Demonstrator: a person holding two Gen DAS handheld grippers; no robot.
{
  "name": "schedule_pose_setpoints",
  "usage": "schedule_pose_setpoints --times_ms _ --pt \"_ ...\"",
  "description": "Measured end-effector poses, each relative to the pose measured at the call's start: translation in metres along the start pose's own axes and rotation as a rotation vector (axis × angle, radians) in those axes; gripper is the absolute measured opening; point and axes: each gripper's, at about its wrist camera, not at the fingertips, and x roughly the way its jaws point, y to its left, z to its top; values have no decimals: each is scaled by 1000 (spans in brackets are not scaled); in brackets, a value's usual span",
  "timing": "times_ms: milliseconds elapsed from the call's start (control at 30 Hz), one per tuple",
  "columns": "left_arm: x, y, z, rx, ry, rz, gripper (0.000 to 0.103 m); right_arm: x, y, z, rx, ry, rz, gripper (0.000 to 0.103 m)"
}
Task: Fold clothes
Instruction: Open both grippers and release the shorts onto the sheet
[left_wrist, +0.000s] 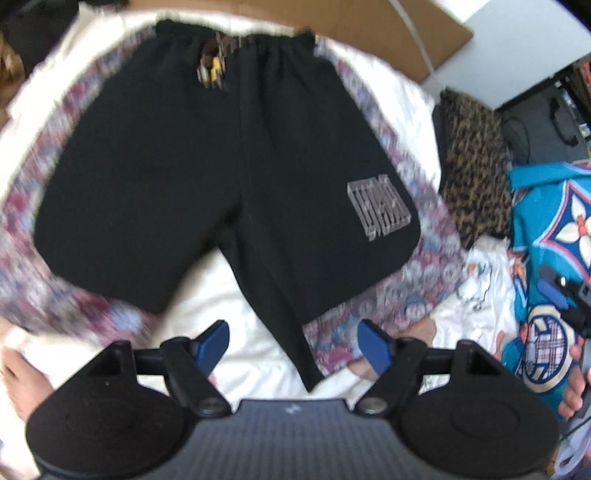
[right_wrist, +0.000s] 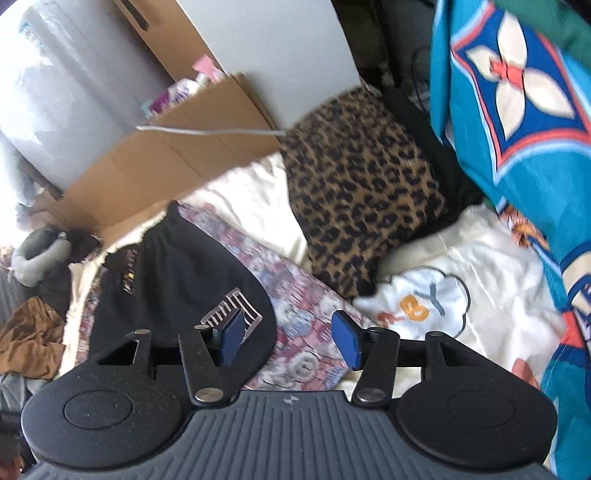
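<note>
Now, with both grippers, left (left_wrist: 293, 345) and right (right_wrist: 290, 341), wide open and empty, pinch the soft, limp shorts (left_wrist: 207, 166) at the waistband corners.

I'm working in somebody's bedroom, a lived-in home: the white bedding (left_wrist: 258, 354) under my cameras is soft and rumpled, with a floral cloth (left_wrist: 417, 258) spread on it. Just right of that bedding lies a leopard-print pillow (right_wrist: 362, 206), and beyond the pillow a teal cartoon blanket (right_wrist: 517, 110). Behind the bedding stands an opened cardboard box (right_wrist: 177, 158) against a pale wall, and off its left edge clothes (right_wrist: 29, 339) lie heaped
</note>
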Motion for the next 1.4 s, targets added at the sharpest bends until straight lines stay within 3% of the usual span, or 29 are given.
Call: schedule_pose_setpoints --times_ms 333,600,733,933,1133,1400 --pt "-148 13 79 111 -124 76 79 -55 41 29 -91 -75 68 66" --pt "-272 47 98 47 -230 147 82 -77 58 41 -114 -92 113 67" --pt "-310 60 103 63 -234 186 83 -88 70 47 -146 -88 115 68" --pt "-323 86 100 71 -213 195 86 -103 97 56 -167 -25 123 68" --pt "-312 111 87 76 -216 153 86 -121 133 70 -181 16 120 68" --pt "-292 136 79 88 -217 137 86 -167 195 116 -157 10 140 69"
